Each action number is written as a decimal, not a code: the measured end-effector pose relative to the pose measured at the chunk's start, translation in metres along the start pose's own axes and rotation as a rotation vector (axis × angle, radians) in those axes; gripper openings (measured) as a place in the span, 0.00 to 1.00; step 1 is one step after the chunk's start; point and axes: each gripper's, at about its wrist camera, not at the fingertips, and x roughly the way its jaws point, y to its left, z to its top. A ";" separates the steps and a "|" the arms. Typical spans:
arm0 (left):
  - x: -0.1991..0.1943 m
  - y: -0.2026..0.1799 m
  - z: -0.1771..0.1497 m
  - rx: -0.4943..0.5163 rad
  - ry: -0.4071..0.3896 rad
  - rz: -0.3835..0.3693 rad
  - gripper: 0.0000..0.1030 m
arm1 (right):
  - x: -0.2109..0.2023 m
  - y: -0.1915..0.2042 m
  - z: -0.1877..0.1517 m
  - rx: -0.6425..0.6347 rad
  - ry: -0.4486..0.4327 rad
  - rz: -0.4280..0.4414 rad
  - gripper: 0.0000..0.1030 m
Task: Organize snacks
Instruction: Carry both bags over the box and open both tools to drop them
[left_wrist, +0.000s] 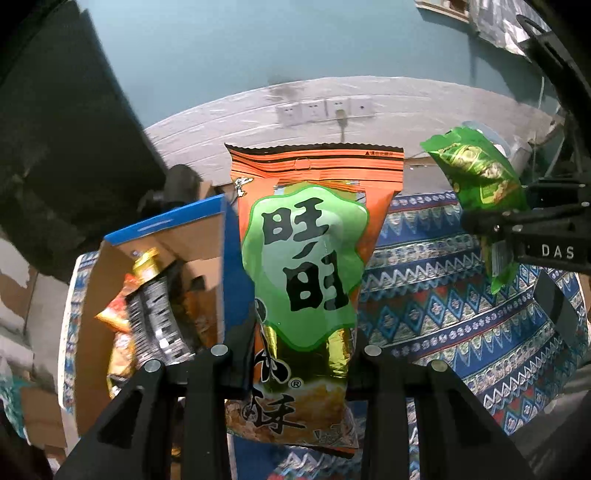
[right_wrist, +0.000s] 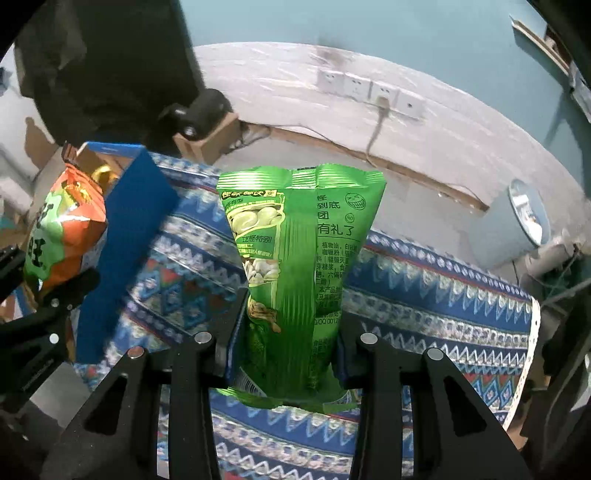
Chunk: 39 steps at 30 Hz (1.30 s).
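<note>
Two bags up: left gripper (left_wrist: 295, 354) pinches orange bag (left_wrist: 306, 266), right gripper (right_wrist: 284, 343) pinches green bag (right_wrist: 295, 266). One box (left_wrist: 155, 266), part-filled, left.

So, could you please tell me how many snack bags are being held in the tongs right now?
2: the orange bag in the left tongs, the green bag in the right tongs.
</note>
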 end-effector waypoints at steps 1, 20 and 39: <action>-0.002 0.004 0.000 -0.008 0.001 0.001 0.33 | -0.002 0.004 0.002 -0.006 -0.003 0.005 0.36; -0.041 0.093 -0.022 -0.125 -0.052 0.053 0.33 | -0.012 0.098 0.050 -0.116 -0.037 0.120 0.36; -0.009 0.208 -0.064 -0.361 0.023 0.106 0.33 | 0.027 0.194 0.094 -0.214 0.004 0.201 0.36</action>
